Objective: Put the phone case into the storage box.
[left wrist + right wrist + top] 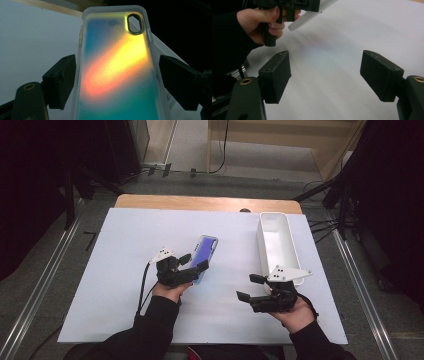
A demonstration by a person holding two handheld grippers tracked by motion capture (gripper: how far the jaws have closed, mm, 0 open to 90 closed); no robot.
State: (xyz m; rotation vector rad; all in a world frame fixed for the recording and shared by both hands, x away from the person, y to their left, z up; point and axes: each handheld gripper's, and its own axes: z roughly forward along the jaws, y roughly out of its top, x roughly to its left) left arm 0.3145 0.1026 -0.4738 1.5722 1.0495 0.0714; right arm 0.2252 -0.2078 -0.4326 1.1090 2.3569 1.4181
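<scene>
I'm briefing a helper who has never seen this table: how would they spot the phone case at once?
Start at the white sheet covering the table, then look near its middle, left of the long white plastic bin. There, between the open jaws of the left hand-held gripper, lies the translucent iridescent phone case. It is the one coloured thing: blue-green with an orange-yellow sheen and an oval camera cutout.

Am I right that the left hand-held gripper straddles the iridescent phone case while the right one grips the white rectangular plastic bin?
Not quite: the right hand-held gripper is open and empty beside the white rectangular plastic bin, per the high view. The left hand-held gripper does straddle the iridescent phone case.
</scene>
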